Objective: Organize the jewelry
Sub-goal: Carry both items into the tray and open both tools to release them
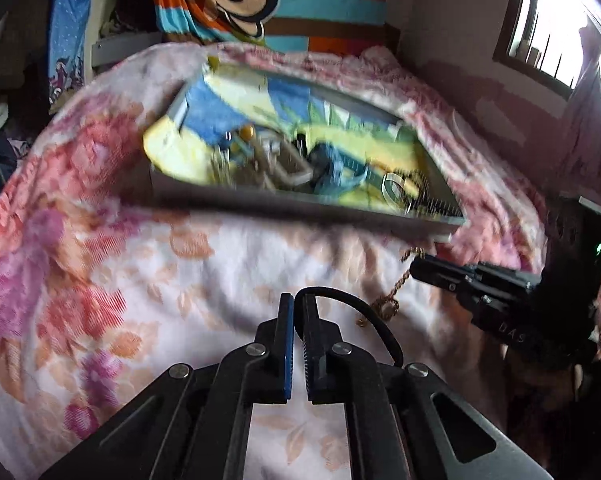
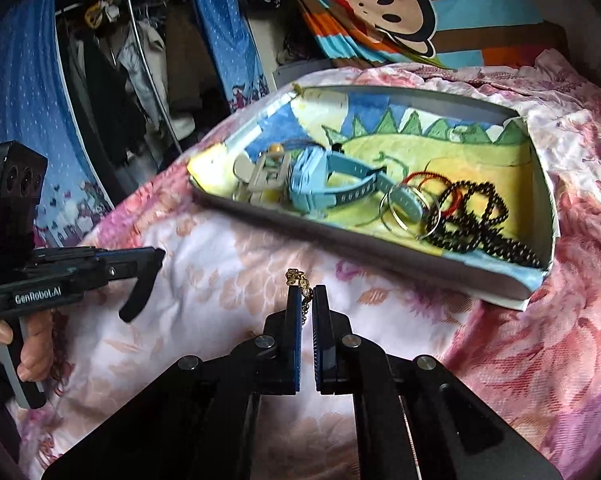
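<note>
My right gripper [image 2: 307,294] is shut on a gold chain [image 2: 300,280], held above the floral blanket; in the left wrist view the chain [image 1: 392,300] hangs from the right gripper [image 1: 416,266]. My left gripper [image 1: 299,300] is shut and empty over the blanket; it also shows in the right wrist view [image 2: 156,254] at the left. A shallow grey box [image 2: 340,240] lined with a painted picture lies ahead. It holds a blue watch [image 2: 320,184], silver bangles [image 2: 404,208], black beads [image 2: 476,216] and a grey clasp [image 2: 260,176].
The floral pink blanket [image 2: 204,280] covers the bed. A striped monkey-print cloth [image 2: 380,4] hangs behind the box. A clothes rack [image 2: 120,60] with blue curtains stands at the left. A window [image 1: 556,32] is at the right in the left wrist view.
</note>
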{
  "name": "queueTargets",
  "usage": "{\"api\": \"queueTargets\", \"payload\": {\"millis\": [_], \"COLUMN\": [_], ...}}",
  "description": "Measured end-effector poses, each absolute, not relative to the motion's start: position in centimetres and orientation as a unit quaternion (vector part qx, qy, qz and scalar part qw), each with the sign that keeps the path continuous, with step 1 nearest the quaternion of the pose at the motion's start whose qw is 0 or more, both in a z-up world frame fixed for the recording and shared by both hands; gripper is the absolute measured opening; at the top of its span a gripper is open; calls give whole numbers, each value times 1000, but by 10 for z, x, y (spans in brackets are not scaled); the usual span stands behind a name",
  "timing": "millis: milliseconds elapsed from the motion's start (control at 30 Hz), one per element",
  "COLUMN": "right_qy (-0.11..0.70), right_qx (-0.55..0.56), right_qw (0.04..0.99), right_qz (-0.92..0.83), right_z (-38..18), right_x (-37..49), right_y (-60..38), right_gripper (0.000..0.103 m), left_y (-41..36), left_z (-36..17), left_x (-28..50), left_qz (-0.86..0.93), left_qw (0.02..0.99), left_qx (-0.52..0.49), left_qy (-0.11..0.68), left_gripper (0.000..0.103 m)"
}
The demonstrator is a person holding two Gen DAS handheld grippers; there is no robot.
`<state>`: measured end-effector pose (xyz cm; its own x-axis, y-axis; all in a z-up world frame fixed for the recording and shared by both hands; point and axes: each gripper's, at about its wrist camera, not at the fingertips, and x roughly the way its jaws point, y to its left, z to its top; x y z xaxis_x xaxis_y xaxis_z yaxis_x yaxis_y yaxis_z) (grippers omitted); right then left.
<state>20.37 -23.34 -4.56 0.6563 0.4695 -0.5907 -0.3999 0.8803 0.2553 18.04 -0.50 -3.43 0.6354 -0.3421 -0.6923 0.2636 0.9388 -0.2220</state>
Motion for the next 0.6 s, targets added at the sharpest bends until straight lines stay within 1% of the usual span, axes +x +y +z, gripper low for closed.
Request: {"api": "queueTargets", "payload": {"millis": [167,333,467,600], "right_qy": [311,264,238,232], "right_qx": [66,88,82,85], "right_qw": [919,934,947,954], "right_qz": [231,222,199,168], "right_z": [-25,21,47,52], "right_x": [207,220,236,253], "right_y": [-246,-270,-281,-292], "right_gripper": [5,5,5,5], "left_y": [-1,-8,-20,-39], "left_z": [-13,16,37,41], "left_x": [187,217,242,271], "left_qz": [-156,-147,-145,-148], "left_qw": [914,924,931,929], "left_qx": [-65,-82,-96,-102], "left_qy": [369,344,320,324], "left_gripper": [4,4,4,4]}}
